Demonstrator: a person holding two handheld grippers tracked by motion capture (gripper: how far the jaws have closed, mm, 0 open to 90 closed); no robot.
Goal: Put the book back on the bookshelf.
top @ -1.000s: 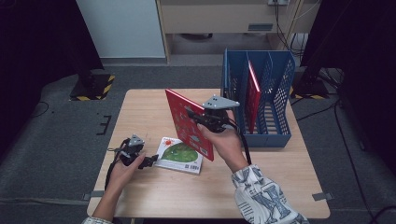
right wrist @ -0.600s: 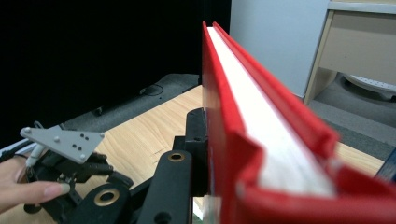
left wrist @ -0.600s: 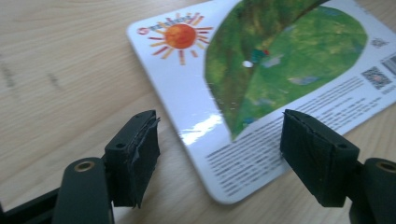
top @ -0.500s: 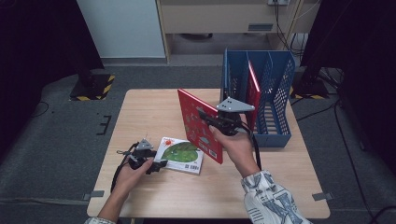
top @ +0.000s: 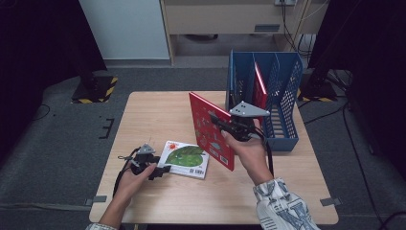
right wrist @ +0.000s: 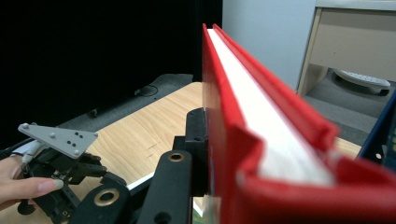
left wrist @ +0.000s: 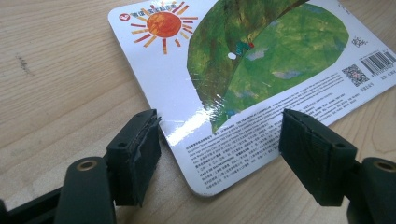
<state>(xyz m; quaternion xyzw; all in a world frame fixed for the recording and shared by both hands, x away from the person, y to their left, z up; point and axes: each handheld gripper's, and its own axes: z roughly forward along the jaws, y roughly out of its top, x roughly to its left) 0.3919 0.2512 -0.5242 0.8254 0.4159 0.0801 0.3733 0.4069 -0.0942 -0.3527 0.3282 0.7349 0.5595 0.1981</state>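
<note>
Left gripper: low, level, fingers half-open, just closing astride flat book, seemingly untouched | Right gripper: raised, fingers clamping upright red book above tabletop.

High view looked forward, down on whole table. Left gripper view sat close over green book near front edge. Right gripper view faced along red book; both books appeared from above.

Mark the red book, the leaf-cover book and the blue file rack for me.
red book (top: 207, 125), high view, on its front cover.
leaf-cover book (left wrist: 261, 60), left gripper view, on the green leaf picture.
blue file rack (top: 286, 91), high view, on its right mesh wall.
</note>
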